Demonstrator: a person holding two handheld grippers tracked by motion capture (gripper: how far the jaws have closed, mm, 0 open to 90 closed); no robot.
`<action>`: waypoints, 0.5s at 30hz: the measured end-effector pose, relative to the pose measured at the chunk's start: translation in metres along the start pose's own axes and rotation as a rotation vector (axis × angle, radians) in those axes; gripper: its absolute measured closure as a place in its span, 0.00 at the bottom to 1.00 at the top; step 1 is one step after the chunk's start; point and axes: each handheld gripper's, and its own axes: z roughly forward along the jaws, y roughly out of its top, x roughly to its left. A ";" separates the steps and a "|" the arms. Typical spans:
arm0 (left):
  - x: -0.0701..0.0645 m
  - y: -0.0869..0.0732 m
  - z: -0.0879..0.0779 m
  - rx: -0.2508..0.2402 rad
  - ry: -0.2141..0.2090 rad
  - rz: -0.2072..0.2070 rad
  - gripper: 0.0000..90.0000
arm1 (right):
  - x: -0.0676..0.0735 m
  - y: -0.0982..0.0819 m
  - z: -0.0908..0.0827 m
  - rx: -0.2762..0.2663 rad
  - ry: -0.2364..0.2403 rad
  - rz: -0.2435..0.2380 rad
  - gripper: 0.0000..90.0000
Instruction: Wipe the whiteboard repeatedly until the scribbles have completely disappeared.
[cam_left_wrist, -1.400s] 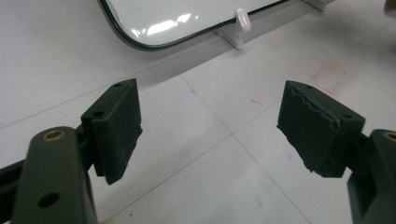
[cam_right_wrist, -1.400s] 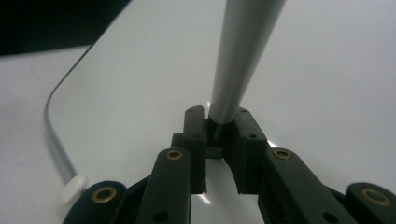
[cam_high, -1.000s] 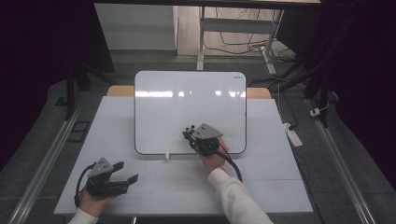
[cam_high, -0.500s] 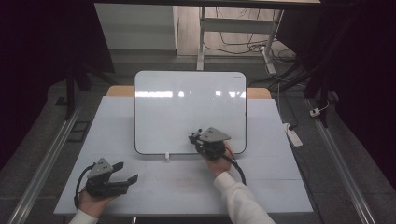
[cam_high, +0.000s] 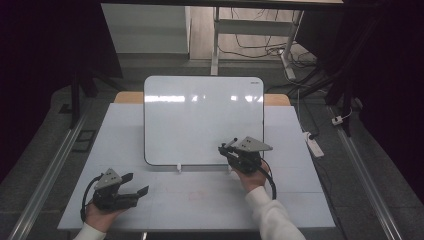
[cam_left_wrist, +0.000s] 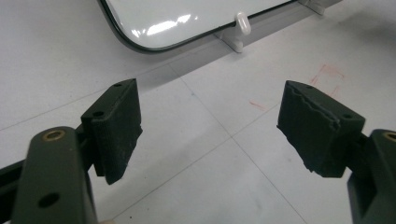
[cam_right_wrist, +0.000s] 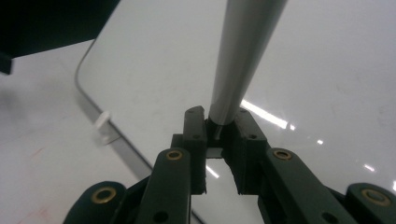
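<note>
The grey marker pen (cam_right_wrist: 243, 56) sticks out from between the jaws of the right gripper (cam_right_wrist: 219, 128), which are closed on its lower end, so the barrel runs up and away from the pads over the whiteboard (cam_right_wrist: 327, 93). In the high view that gripper (cam_high: 231, 148) hangs at the board's (cam_high: 200, 120) lower right part, the pen showing as a short dark stub at its jaws.

My worry is the grip: the jaws catch just the butt of a smooth round barrel, so pressing the tip on the glossy board could lever the pen sideways or push it back through the pads. The board also stands on small white clip feet (cam_left_wrist: 240, 29) and might skid if pushed.

The left gripper (cam_high: 132, 185) rests on the white table (cam_high: 200, 200), jaws wide apart, nothing between them, board ahead of them.

No containers here.
</note>
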 end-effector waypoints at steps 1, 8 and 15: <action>0.000 0.000 0.000 -0.003 0.001 0.001 0.25 | 0.001 0.001 -0.004 0.005 0.007 -0.007 0.86; -0.001 0.004 -0.001 -0.026 0.009 0.005 0.25 | 0.010 -0.002 -0.025 0.011 0.091 -0.010 0.86; 0.000 0.011 0.000 -0.060 0.013 0.012 0.25 | 0.016 -0.007 -0.032 0.051 0.167 -0.017 0.85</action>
